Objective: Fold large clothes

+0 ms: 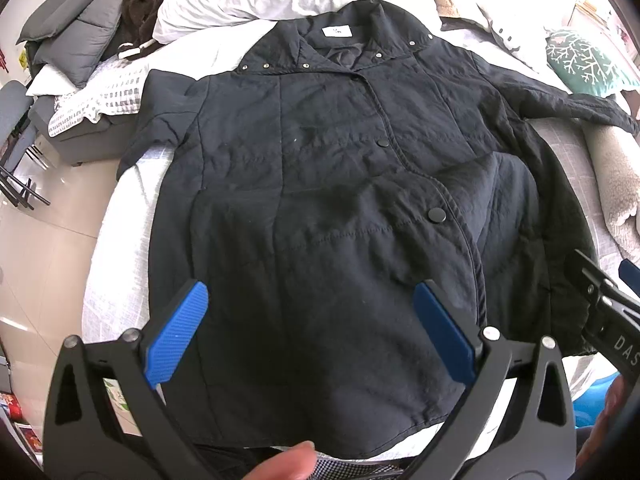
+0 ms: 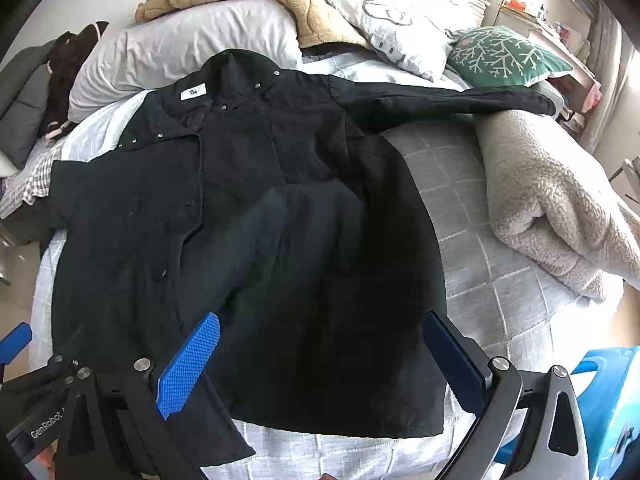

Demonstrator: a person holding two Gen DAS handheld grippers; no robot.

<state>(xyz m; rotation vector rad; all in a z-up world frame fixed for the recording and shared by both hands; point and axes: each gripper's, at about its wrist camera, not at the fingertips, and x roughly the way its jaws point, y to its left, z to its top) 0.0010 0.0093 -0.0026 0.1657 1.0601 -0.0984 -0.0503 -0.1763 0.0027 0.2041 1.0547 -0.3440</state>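
The black coat (image 1: 320, 200) lies front-up on the bed (image 2: 500, 280), collar (image 1: 352, 32) toward the pillows and hem toward me, so I am at the start of the fold and nothing has been brought in yet. My left gripper (image 1: 308, 332) hangs over the lower front of the coat with its blue pads spread wide and nothing between them; my right gripper (image 2: 320, 364) hovers over the hem side in the same way, wide apart and empty. In the right view one sleeve (image 2: 440, 100) runs straight out toward the green cushion (image 2: 508, 56) and its cuff rests near the fleece blanket (image 2: 552, 208); the other sleeve (image 1: 160, 128) is bunched short at the bed's edge. I judge the sleeves should come in first. To do it well, I would take the long sleeve near the cuff with the right pads, pinching only the sleeve's own layers and not the bedsheet under it, and lay it flat across the chest. The front flap (image 1: 460, 216) lies slightly open and rumpled near the snap (image 1: 437, 215), so I would smooth it before folding, or the crease will set crooked. The fabric looks padded and slippery, so a deep bite will hold better than a fingertip nip.
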